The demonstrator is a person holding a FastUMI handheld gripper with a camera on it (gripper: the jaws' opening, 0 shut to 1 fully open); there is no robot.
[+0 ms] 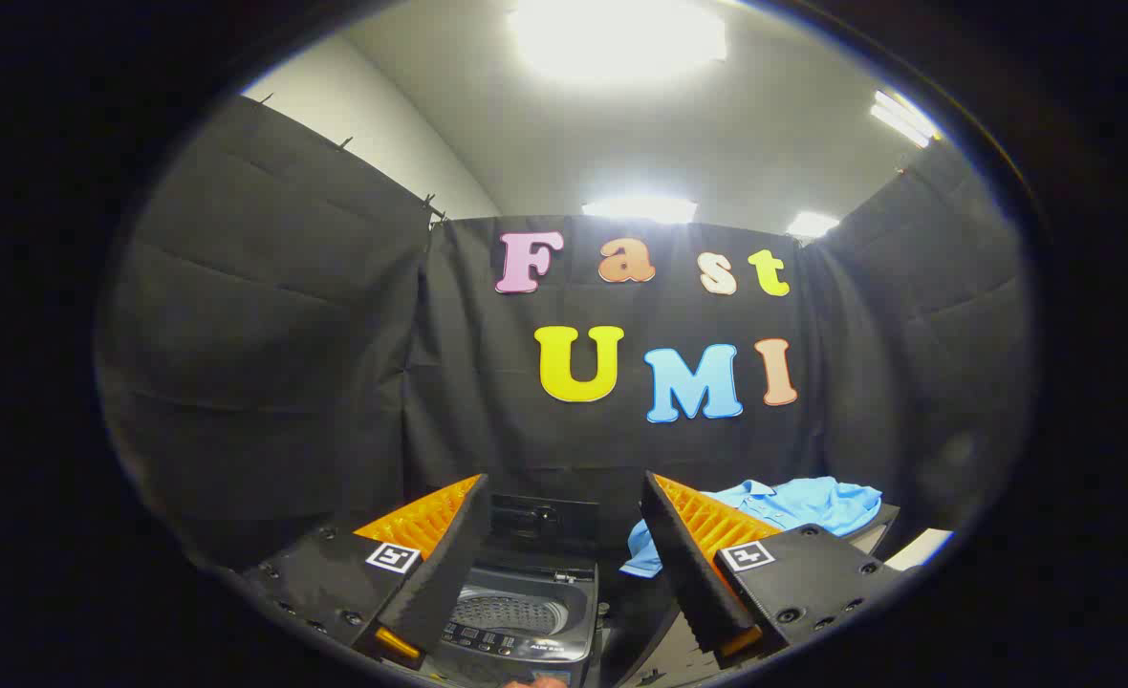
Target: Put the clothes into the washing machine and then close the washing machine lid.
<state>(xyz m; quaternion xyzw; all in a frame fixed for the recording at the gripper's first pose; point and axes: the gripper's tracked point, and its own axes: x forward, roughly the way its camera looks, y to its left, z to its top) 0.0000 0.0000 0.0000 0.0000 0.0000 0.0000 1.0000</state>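
My gripper (564,497) is open, its two fingers spread wide with nothing between them. Below and just ahead of the fingers stands a small dark washing machine (526,631); its lid (543,521) is raised upright at the back and the perforated drum (511,612) shows inside. A light blue shirt (793,506) lies crumpled on a dark surface to the right of the machine, partly hidden behind the right finger (693,564).
Black cloth walls close the booth on the left, back and right. A pale flat edge (918,549) shows at the far right beside the shirt's surface. Bright ceiling lights (621,38) hang overhead.
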